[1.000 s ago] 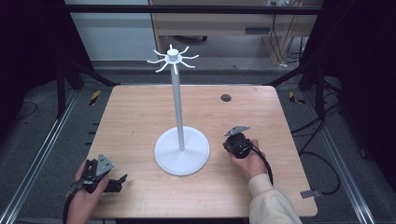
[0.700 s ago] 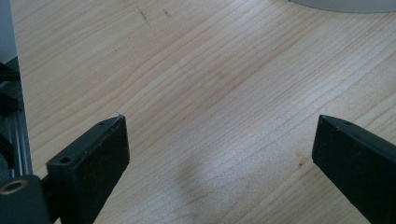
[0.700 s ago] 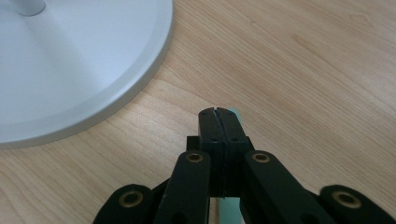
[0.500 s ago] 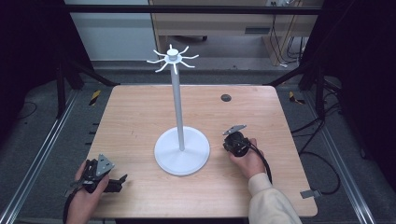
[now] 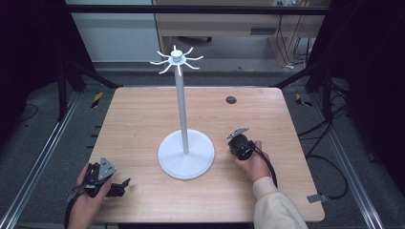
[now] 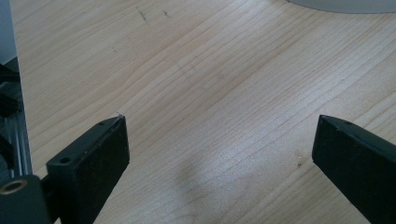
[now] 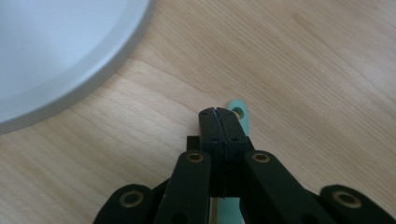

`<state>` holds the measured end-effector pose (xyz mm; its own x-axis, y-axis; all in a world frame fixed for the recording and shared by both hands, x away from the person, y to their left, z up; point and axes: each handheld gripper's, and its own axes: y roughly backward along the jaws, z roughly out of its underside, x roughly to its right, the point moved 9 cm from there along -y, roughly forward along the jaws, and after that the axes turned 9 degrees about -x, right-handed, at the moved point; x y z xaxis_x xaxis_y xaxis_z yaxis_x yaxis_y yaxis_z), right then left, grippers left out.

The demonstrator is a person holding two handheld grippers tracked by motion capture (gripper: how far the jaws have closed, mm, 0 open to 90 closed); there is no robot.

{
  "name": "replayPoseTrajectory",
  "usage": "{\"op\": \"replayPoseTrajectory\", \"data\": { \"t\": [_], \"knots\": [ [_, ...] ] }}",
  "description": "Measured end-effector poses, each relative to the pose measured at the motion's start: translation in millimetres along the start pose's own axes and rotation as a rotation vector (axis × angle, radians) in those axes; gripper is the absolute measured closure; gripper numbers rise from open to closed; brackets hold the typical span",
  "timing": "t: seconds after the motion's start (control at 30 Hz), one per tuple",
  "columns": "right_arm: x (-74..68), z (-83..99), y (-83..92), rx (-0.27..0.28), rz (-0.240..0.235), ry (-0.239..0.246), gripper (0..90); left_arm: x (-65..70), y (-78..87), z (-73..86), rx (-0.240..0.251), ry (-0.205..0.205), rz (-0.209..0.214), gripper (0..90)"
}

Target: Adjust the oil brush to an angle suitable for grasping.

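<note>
The wooden table (image 5: 143, 124) is carrying every item under inspection. The white stand (image 5: 185, 153) is standing upright at the table's middle, its round base resting flat and its thin pole rising to a crown of short curved hooks. A small dark round disc (image 5: 231, 99) is lying on the far part of the table, well apart from both hands.

The right gripper (image 5: 238, 144) is sitting just to the right of the stand's base, held in the person's right hand. In the right gripper view its jaws are pressing flat together, and a thin pale-green strip (image 7: 237, 112) with a hole at its end is lying beneath the right gripper's tip; whether the jaws are pinching it cannot be told. The base rim is lying near, to the upper left there.

The left gripper (image 5: 125, 182) is resting at the near left corner, its jaws standing wide apart over bare wood, holding nothing.
</note>
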<state>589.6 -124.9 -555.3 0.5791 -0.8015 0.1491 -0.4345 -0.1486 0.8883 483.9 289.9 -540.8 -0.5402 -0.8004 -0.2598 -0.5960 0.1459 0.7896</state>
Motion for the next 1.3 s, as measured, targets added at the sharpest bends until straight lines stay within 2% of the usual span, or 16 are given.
{"op": "replayPoseTrajectory", "data": {
  "t": [0.2,0.4,0.5,0.53,0.77,1.0,1.27,1.3],
  "knots": [
    [10.7,2.8,-0.4,-0.009,0.024,-0.046,90.0,0.3,0.1,-0.2,0.001,0.000,0.000,3.5],
    [13.8,5.0,4.1,-0.002,0.009,-0.065,90.0,0.3,0.1,-0.2,0.002,0.001,0.002,3.5],
    [14.7,6.3,15.2,0.017,-0.012,-0.090,90.0,-0.1,0.5,-0.1,0.003,0.003,0.001,3.5],
    [14.3,8.4,24.7,0.032,-0.022,-0.106,90.0,-0.2,0.6,0.0,0.001,0.004,0.002,3.5],
    [11.2,28.5,53.9,0.025,-0.031,-0.116,90.0,0.4,2.7,0.9,0.004,0.007,0.002,3.5],
    [12.4,55.4,63.5,-0.030,-0.042,-0.124,89.4,-1.1,3.0,1.5,0.005,0.006,-0.001,3.5],
    [17.2,56.8,69.2,-0.031,-0.064,-0.134,87.7,0.3,1.2,-0.5,0.000,-0.002,0.000,3.5],
    [18.2,58.8,70.2,-0.041,-0.070,-0.141,85.5,0.4,1.0,-0.5,-0.001,-0.004,-0.001,3.5]
  ]
}}
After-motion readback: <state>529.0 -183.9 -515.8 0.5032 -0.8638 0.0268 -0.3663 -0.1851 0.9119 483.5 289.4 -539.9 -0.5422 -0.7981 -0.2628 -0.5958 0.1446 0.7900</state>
